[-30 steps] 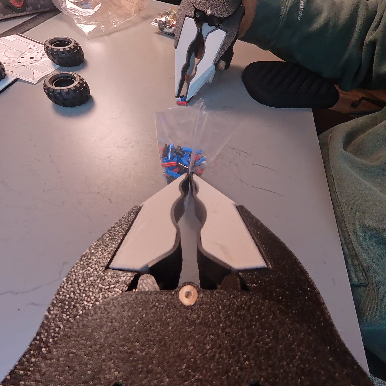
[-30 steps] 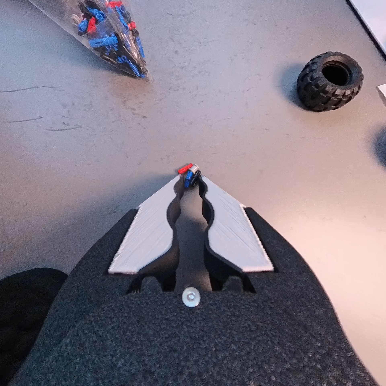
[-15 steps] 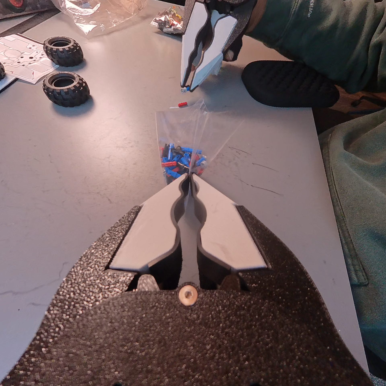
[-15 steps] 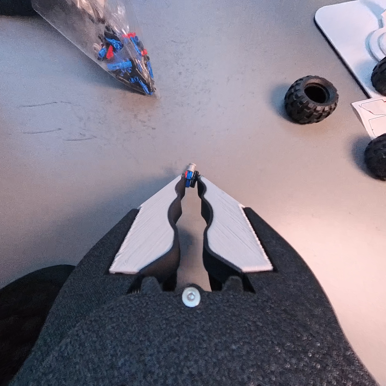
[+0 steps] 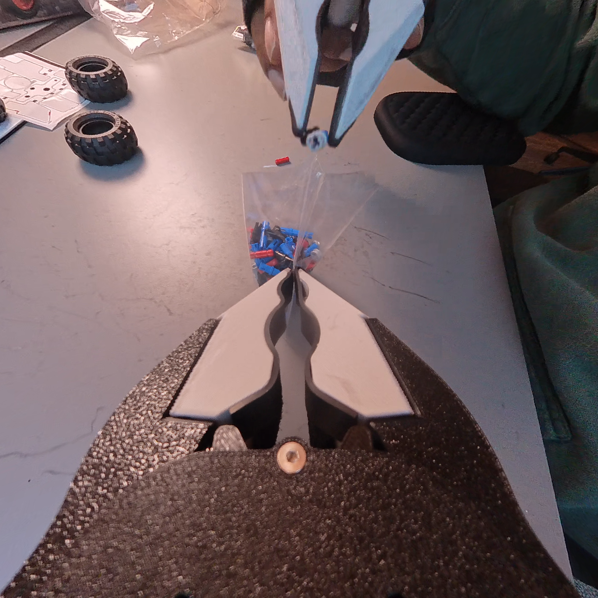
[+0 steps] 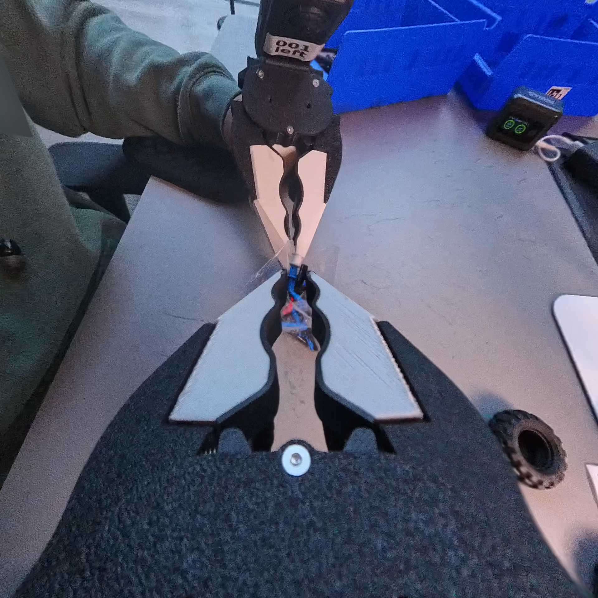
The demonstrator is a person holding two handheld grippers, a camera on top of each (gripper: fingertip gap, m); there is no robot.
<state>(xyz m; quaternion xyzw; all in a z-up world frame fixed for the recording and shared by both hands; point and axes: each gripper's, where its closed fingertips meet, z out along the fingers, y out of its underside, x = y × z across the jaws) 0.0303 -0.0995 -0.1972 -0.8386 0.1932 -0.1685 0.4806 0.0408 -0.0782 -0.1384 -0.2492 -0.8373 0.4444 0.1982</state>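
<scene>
Both tongs (image 5: 293, 271) (image 5: 316, 138) grip: left the bag (image 5: 293, 207), right small pegs (image 5: 315, 139).

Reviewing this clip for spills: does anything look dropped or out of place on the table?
Yes. One small red pin lies loose on the grey table, just outside the clear bag of pins that the left gripper pinches. The right gripper hangs just above the bag, clamping a few small pieces.
</scene>
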